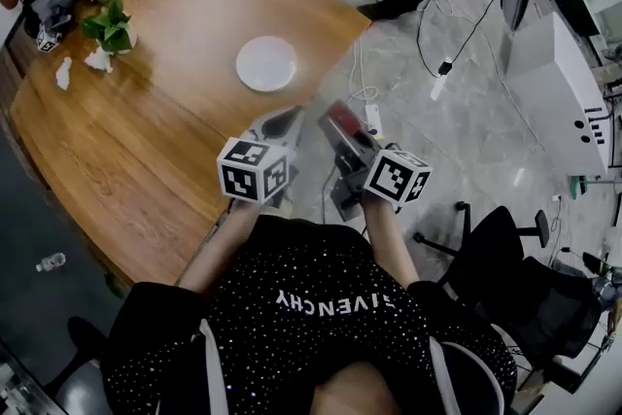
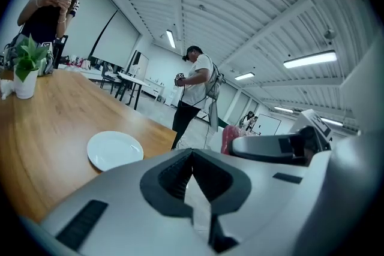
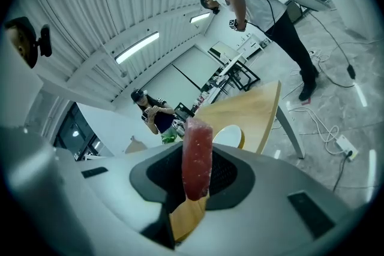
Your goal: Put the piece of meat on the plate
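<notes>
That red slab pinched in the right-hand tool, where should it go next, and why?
Probably carry the right gripper forward and to the left until it hangs over the plate. The piece of meat is clamped between its jaws, while the plate sits empty on the table further ahead.

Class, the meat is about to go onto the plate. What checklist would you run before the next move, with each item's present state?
1. Meat gripped: ok. The piece of meat stands upright, clamped between the right gripper's jaws.
2. Plate free: ok. The white plate lies bare on the table.
3. Meat above plate: not ok. The right gripper hangs off the table's edge, over the floor, with the plate ahead of it.
4. Left gripper empty: ok. The left gripper has its jaws together on nothing.
5. Clutter near plate: ok. The potted plant stands at the table's far end.
</notes>
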### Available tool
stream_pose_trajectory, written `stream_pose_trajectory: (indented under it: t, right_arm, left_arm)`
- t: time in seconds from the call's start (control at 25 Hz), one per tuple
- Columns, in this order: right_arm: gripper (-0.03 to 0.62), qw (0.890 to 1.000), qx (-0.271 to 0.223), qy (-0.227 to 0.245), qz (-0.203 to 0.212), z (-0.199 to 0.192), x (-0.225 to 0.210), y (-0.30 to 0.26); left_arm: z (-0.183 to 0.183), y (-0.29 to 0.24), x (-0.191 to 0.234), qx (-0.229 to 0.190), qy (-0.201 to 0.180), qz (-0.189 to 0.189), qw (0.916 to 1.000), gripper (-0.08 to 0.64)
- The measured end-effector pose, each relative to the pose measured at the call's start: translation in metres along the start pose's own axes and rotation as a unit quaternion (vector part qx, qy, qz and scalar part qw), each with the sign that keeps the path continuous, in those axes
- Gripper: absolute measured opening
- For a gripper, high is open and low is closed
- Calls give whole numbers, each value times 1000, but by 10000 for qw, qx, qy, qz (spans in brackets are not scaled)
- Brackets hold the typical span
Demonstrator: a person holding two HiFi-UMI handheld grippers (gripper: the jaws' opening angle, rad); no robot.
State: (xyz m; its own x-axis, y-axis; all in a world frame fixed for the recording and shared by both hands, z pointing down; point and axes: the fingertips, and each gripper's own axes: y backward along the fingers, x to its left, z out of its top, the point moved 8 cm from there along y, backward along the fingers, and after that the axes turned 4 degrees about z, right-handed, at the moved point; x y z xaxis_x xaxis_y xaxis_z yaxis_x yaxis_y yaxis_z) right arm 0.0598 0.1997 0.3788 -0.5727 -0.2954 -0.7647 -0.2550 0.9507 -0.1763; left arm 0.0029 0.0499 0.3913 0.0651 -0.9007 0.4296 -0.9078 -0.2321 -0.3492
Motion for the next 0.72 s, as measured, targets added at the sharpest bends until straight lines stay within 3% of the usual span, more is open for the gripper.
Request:
stream_pose_trajectory:
  t: [0.48, 0.72]
  right_arm:
    - [95, 9990, 437, 3, 46, 64, -34, -84]
    - [95, 9971, 755, -31, 66, 76, -47, -120]
  left_arm:
    - [55, -67, 58, -78, 183, 197, 9996, 9]
    - [60, -77, 93, -99, 420, 416, 9982, 9]
